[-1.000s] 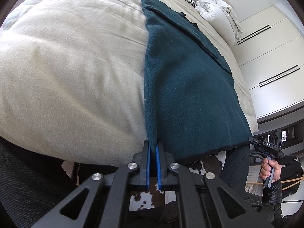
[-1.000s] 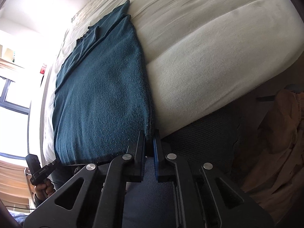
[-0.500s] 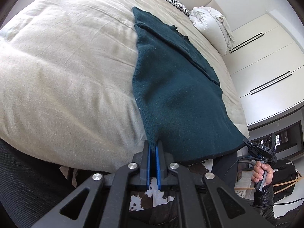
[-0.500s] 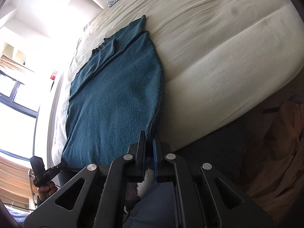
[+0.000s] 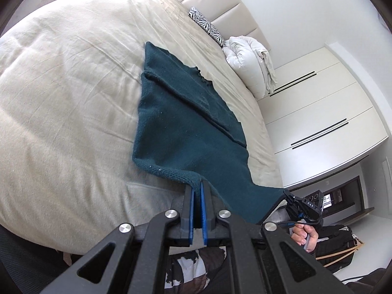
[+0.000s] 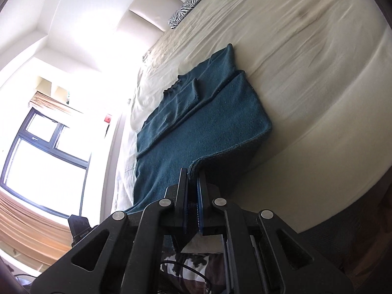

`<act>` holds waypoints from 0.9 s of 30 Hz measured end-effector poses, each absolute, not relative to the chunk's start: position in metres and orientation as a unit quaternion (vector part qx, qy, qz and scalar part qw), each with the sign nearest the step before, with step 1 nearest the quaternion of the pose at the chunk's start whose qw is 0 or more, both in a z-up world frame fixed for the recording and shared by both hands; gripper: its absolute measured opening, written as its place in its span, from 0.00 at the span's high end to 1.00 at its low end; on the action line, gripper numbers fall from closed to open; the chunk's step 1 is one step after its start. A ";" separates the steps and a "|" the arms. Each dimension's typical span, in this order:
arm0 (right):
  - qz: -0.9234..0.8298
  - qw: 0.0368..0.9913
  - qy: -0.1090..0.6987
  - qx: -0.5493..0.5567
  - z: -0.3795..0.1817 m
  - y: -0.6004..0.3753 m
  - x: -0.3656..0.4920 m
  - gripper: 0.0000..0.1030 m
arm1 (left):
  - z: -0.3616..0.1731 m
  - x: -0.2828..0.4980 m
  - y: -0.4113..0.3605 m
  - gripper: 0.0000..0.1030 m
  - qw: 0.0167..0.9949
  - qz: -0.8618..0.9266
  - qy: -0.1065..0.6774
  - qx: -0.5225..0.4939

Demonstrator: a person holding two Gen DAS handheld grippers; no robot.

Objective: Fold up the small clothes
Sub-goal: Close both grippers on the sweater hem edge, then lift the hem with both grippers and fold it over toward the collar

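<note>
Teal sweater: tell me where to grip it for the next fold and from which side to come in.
Grip the teal sweater at its two near hem corners, coming in from the foot edge of the bed. That hem reaches the edge and lifts freely, while the far end lies flat with a sleeve folded across. The left hand-held gripper and right hand-held gripper are both shut on those corners.

Cream bed (image 5: 73,93) with padded headboard (image 6: 147,7), white wardrobe doors (image 5: 318,112), bright dark-framed window (image 6: 44,152)
</note>
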State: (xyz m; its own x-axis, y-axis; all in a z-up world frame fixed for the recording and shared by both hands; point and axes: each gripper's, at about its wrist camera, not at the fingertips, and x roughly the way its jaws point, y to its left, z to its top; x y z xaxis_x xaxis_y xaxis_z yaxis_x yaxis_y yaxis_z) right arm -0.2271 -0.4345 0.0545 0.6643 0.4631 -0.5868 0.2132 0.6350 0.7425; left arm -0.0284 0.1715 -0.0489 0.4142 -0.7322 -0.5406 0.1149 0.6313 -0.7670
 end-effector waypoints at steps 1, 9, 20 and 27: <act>0.078 0.810 0.398 0.423 0.056 -0.436 -0.223 0.95 | -0.047 -0.025 0.174 0.95 0.772 -0.274 0.462 -0.340; 0.072 0.818 0.365 0.439 0.067 -0.454 -0.189 0.95 | -0.034 0.012 0.185 0.95 0.768 -0.266 0.435 -0.387; 0.057 0.840 0.337 0.422 0.083 -0.472 -0.119 0.95 | -0.024 0.076 0.178 0.95 0.775 -0.252 0.419 -0.400; 0.045 0.851 0.339 0.398 0.078 -0.473 -0.067 0.95 | -0.020 0.118 0.169 0.95 0.781 -0.249 0.414 -0.396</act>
State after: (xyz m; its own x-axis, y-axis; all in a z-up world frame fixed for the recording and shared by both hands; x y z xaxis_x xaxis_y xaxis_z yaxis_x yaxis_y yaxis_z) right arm -0.0673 -0.4731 0.0779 0.7657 0.3470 -0.5415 0.1936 0.6785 0.7086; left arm 0.1183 0.1690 -0.0201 0.5338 -0.7168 -0.4485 0.0616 0.5620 -0.8249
